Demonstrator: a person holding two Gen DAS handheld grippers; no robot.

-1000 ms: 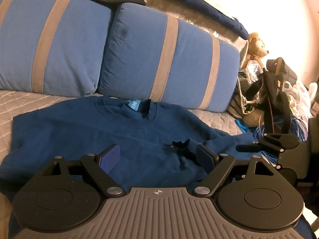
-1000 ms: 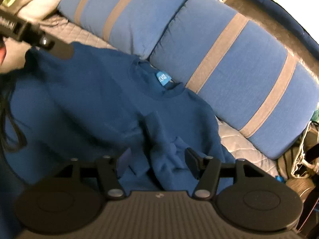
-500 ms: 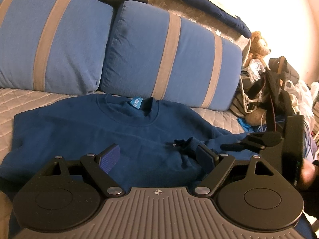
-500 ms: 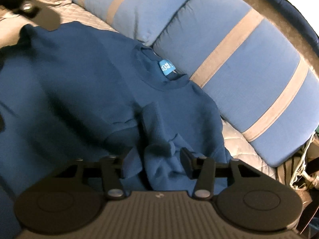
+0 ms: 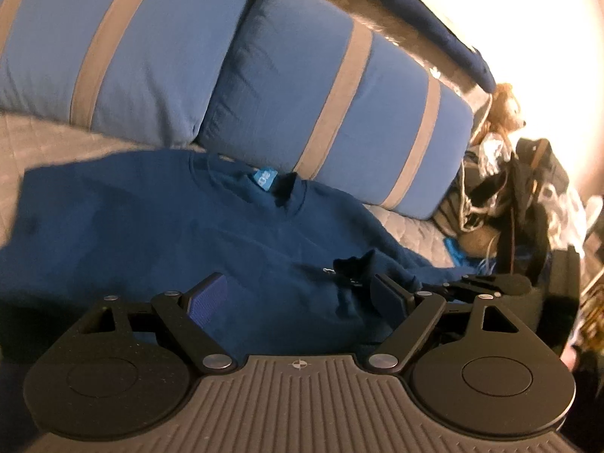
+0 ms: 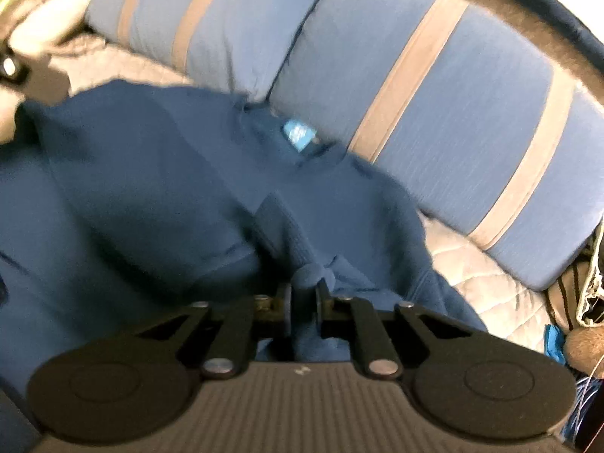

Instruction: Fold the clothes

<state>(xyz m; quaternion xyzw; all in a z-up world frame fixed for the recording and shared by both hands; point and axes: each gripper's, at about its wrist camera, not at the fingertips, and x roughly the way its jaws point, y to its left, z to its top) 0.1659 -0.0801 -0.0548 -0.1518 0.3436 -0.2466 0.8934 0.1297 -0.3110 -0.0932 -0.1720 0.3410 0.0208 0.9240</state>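
- Two grippers are working over one navy sweatshirt [image 5: 158,234], which is lying chest-up on the quilted bed [image 5: 41,132], its collar and light-blue neck tag [image 6: 298,134] pointing toward the striped blue pillows [image 5: 339,105].
- The right gripper [image 6: 304,298] has just been closing, and its jaws are now sitting narrow, pinching a bunched fold of the sweatshirt's sleeve [image 6: 313,264] near the cuff.
- The left gripper [image 5: 298,298] is hovering over the lower body of the garment with its jaws standing wide, nothing between the pads [image 5: 207,298]; the fabric is lying beneath them.
- Judging the step: the sleeve is being taken up for folding across the chest; the fold proper is not yet made.
- Risk: the pinch is catching a rumpled wad rather than a clean edge, so the sleeve may be carried over twisted and land lumpy.
- Risk: if the bite is gathering the body layer under the sleeve too, a pull could be dragging the whole sweatshirt off square.
- Risk: with the left jaws not pinning anything, the garment may be sliding toward the clutter of bags and cables [image 5: 528,204] at the bedside.
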